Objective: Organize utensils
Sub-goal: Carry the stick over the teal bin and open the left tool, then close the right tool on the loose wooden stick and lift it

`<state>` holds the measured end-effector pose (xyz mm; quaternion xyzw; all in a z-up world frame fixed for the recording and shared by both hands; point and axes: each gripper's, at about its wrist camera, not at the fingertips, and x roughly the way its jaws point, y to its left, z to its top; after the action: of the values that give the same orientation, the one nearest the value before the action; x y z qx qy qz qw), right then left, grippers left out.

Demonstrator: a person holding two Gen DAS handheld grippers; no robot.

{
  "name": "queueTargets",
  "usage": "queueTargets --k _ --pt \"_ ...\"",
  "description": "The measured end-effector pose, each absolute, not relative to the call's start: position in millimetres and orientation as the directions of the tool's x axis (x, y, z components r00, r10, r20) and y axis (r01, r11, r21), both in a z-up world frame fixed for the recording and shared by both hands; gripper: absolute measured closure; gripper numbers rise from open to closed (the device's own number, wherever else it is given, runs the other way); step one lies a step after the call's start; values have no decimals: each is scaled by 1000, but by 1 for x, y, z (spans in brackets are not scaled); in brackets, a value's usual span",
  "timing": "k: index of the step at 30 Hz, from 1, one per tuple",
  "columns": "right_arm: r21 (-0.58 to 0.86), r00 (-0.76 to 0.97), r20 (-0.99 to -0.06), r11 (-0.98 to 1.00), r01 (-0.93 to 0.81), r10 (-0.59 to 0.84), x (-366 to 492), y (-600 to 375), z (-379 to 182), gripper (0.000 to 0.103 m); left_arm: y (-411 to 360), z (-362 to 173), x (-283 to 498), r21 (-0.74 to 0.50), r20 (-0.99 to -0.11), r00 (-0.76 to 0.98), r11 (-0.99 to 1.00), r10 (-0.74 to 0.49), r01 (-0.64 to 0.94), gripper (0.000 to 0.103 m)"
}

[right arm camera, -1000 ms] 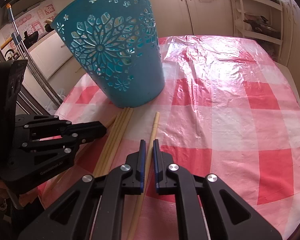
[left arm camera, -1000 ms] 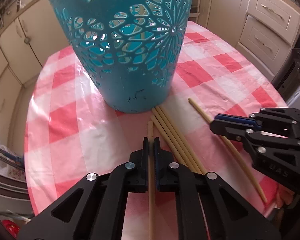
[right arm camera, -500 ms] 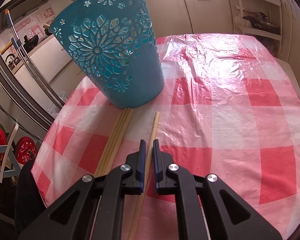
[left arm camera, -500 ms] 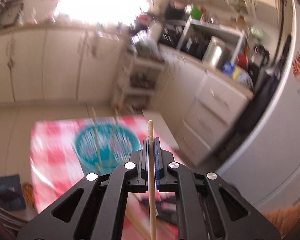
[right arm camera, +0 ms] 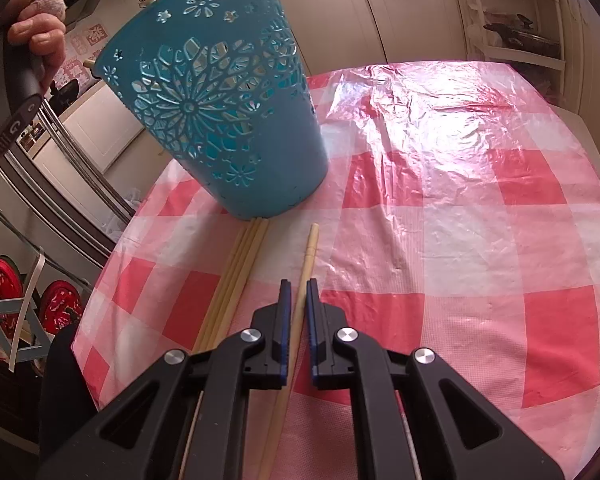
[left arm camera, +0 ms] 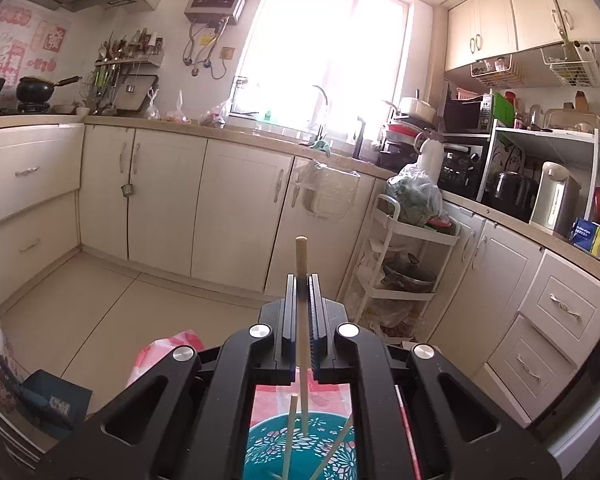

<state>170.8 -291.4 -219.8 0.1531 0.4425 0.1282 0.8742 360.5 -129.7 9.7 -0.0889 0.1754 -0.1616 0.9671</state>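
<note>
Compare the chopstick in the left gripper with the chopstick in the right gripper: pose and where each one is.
The left gripper's chopstick is lifted off the table, its lower end dipping into the teal basket; the right gripper's chopstick lies flat on the checked tablecloth, outside the basket. The left one hangs over chopsticks already in the basket; the right one lies beside a loose bundle. Both are pale wood, each pinched between closed jaws.

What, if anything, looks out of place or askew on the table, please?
Loose wooden chopsticks lie flat on the red-and-white checked tablecloth against the base of the perforated teal plastic basket, not standing inside it. Nothing looks spilled or damaged.
</note>
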Motion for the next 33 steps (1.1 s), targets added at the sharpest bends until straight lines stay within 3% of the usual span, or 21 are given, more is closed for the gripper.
queueTargets --k 11,12,14,16,20,22,26,29,33 --pt "383 576 -733 919 -91 362 170 -292 -220 94 -140 -31 343 -116 -449 821 934 -353 339 94" --pt "383 576 -733 919 -91 362 170 -292 -219 94 -137 -32 338 -104 -453 821 936 -347 338 88" --pt "383 576 -733 919 -91 362 170 -292 -219 93 -128 -33 327 -91 -449 833 944 -323 317 67" --pt "383 576 -733 919 -92 362 170 -292 -219 93 -109 -32 312 -91 -426 863 962 -272 258 37" --pt "377 577 -731 920 -104 364 170 -288 -218 88 -66 -41 282 -112 -389 909 987 -148 113 13" --pt "365 578 -733 925 -109 358 170 -286 -218 87 -45 -60 271 -115 -409 909 993 -82 38 9" --pt "302 585 -747 945 -123 315 169 -274 -216 82 -21 -113 263 -76 -533 846 996 1 -49 9" --pt "231 596 -760 965 -126 259 163 -263 -214 74 -18 -145 263 -56 -612 791 997 3 -47 9" --pt "154 602 -773 980 -129 200 161 -252 -214 75 -34 -170 270 5 -670 743 1000 -14 23 9"
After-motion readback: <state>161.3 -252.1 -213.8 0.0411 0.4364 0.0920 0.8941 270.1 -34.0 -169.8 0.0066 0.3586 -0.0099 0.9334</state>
